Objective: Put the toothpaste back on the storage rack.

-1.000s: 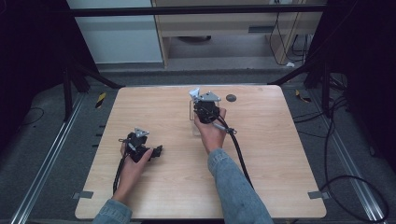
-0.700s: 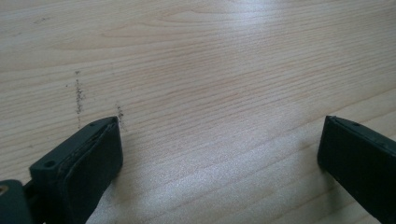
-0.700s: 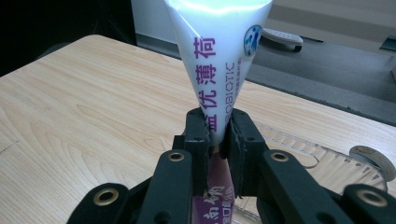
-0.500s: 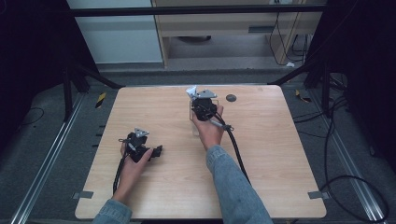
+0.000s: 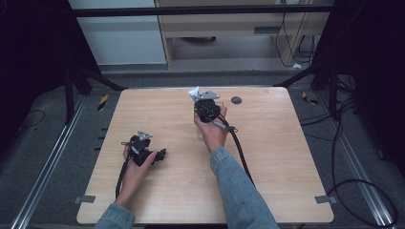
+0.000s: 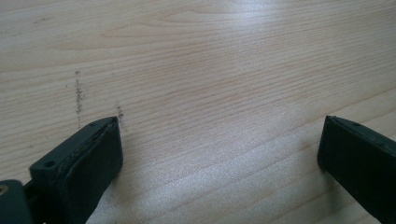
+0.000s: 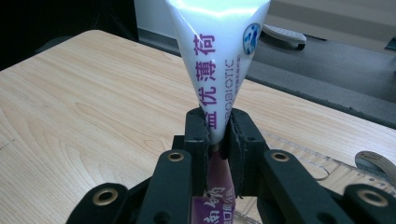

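The right gripper (image 7: 217, 140) has its jaws clenched on a white packet (image 7: 217, 56) at centre frame — a carrying step, by judgement. Next it calls for a set-down spot. The left gripper (image 6: 219, 154), jaws released, rests on the table (image 5: 286, 157). Since a second ago the right hand has drifted slightly toward the upper frame.

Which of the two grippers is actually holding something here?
The right gripper, jaws pinched on a white packet with purple print. The left gripper rests open over bare table.
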`<state>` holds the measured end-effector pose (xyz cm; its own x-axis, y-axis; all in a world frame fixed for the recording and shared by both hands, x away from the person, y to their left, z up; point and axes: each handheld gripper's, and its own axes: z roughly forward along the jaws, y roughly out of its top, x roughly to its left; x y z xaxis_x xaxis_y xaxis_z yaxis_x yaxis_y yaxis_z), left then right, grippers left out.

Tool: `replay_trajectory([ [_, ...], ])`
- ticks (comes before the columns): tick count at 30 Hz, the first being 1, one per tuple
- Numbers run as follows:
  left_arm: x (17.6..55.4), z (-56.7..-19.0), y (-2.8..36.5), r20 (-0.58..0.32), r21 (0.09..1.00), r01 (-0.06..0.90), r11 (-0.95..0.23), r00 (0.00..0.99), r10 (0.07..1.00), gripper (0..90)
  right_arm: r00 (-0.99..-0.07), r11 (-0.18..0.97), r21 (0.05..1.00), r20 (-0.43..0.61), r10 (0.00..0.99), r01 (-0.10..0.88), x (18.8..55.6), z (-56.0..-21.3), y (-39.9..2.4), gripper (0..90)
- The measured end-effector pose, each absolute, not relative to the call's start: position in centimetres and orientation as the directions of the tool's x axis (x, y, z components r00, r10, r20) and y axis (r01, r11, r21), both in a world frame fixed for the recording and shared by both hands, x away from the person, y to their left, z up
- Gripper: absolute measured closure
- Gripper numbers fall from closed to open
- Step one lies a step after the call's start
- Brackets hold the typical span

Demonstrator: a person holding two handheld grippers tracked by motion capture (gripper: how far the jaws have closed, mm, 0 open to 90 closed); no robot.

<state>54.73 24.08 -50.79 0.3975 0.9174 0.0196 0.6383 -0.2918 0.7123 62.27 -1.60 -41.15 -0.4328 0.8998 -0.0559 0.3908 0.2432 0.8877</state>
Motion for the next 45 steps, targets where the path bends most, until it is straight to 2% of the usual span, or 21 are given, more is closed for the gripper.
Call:
replay_trajectory([
  [29, 54.72, -50.8, 24.07, 0.019, 0.712, 0.639, -0.291, 0.397, 0.918, 0.0, -0.446, 0.228, 0.887, -0.028, 0.894, 0.402, 62.54, -41.2, -2.03, 77.8],
  [45, 54.73, -50.79, 24.08, 0.02, 0.713, 0.638, -0.292, 0.398, 0.917, 0.0, -0.46, 0.223, 0.888, -0.015, 0.888, 0.403, 61.74, -40.79, -2.54, 73.4],
])
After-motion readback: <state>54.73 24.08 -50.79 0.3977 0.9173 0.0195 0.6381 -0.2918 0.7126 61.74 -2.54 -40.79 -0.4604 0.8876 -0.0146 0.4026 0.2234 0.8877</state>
